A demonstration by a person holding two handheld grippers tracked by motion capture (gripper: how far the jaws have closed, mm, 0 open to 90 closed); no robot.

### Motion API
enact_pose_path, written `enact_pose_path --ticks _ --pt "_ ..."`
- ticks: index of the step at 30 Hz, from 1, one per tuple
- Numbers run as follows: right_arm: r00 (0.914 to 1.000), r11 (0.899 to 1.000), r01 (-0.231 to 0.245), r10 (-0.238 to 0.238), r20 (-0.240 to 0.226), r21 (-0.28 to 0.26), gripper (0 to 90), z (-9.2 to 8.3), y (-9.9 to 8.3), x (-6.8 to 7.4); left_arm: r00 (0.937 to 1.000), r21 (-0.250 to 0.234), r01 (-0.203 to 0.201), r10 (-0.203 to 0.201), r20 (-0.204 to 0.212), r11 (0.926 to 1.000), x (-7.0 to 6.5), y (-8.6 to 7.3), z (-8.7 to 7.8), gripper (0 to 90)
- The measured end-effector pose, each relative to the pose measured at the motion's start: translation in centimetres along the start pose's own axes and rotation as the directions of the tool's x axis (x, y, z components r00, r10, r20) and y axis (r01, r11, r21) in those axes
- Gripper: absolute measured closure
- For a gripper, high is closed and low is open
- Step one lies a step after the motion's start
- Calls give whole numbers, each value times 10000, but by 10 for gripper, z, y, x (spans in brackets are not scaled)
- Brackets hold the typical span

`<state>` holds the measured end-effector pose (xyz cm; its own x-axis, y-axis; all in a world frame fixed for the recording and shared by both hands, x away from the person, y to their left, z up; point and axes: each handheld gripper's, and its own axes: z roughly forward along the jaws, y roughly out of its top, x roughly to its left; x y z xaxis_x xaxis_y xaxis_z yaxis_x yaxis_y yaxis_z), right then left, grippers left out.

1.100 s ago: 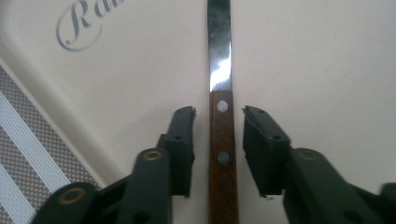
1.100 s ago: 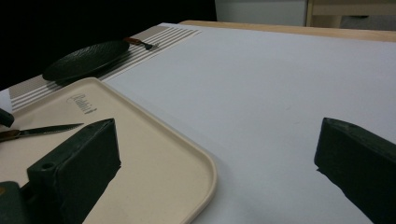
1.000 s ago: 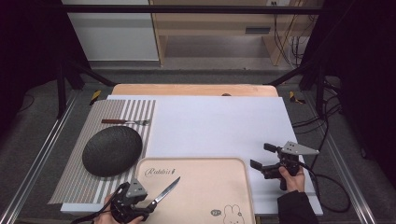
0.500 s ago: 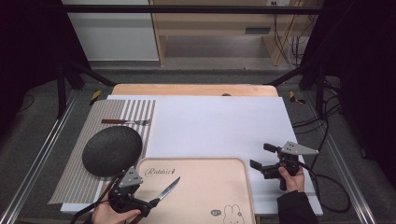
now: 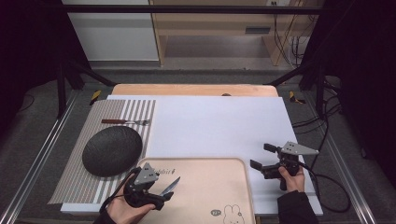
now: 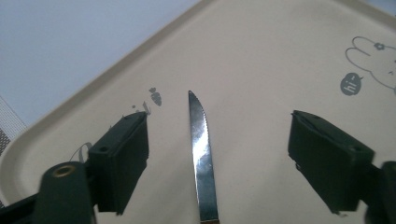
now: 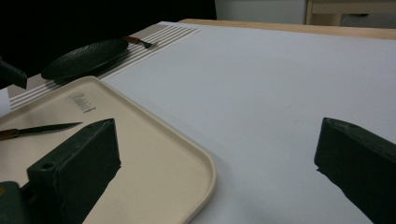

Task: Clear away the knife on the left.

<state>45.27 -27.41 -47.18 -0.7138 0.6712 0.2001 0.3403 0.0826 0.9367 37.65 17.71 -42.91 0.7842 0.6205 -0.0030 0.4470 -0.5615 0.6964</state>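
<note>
From the high view, I am seeing my left gripper [image 5: 156, 198] hanging over the near left corner of the beige tray [image 5: 233, 186], with the knife [image 5: 169, 187] lying between its fingers and the blade pointing away toward the tray's middle. Its jaws have just been closing a little after swinging wide, yet they are standing well apart with the knife loose between them. My right gripper [image 5: 262, 157] is sitting just off the tray's right edge over the white sheet [image 5: 219, 126], fingers spread with nothing between them. A dark round plate [image 5: 112, 150] is resting on the striped placemat [image 5: 79, 182] to the left, and a fork [image 5: 126, 122] is lying on that mat just beyond the plate. In the left gripper view, I am looking down the two black fingers [image 6: 119, 165] at the serrated knife [image 6: 201, 154], which is lying flat on the tray [image 6: 261, 70] midway between them, touching neither one; a printed rabbit [image 6: 373, 58] is showing at the upper right. In the right gripper view, the fingers [image 7: 77, 165] are standing wide apart and empty, the left one over the tray's [image 7: 177, 158] corner, the other over the white sheet [image 7: 261, 79]. Farther off, the knife [image 7: 44, 129] is lying on the tray, and the plate [image 7: 84, 57] and fork [image 7: 139, 42] are sitting on the mat.
</note>
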Motion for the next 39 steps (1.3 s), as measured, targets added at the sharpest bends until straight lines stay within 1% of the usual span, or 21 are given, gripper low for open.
enact_pose_path --ticks 1,3,5,6,8,10,15,19,22,24,28,34,39 --pt "10000 10000 4 -4 7 14 2 0 0 0 10000 44 16 -16 78 10000 -1 0 1 277" --pt "10000 10000 -6 6 -7 15 2 0 0 0 9999 111 -31 30 151 9999 -2 -2 2 362" --pt "10000 10000 -13 13 -2 14 2 0 0 0 9998 246 -71 66 208 9997 -3 -3 2 417" --pt "10000 10000 -6 6 -7 14 2 0 0 0 9996 284 -101 93 266 9995 -3 -4 3 467" --pt "10000 10000 -5 5 -10 10 2 0 0 0 9994 370 -74 61 348 9993 -3 -6 4 535" --pt "10000 10000 4 -4 3 60 2 1 0 0 9993 558 -55 33 381 9984 -3 -7 6 596" --pt "10000 10000 15 -15 1 86 2 2 -1 0 9989 794 -115 79 451 9968 -3 -10 12 723" --pt "10000 10000 18 -18 -3 87 2 2 -1 0 9979 966 -152 91 641 9952 -2 -12 16 815" --pt "10000 10000 11 -11 -6 79 2 2 -1 0 9975 1024 -145 73 703 9946 -2 -13 20 877" --pt "10000 10000 13 -13 -9 78 2 2 -1 0 9970 1050 -173 93 763 9943 -2 -14 22 899" --pt "10000 10000 11 -11 -11 96 3 2 -1 0 9961 1150 -284 185 861 9930 -3 -15 26 900" --pt "10000 10000 13 -13 -11 80 2 2 -1 0 9957 1312 -448 337 859 9903 -2 -18 33 900" --pt "10000 10000 15 -15 -2 87 3 2 -1 0 9960 1379 -566 464 759 9888 0 -19 34 900"
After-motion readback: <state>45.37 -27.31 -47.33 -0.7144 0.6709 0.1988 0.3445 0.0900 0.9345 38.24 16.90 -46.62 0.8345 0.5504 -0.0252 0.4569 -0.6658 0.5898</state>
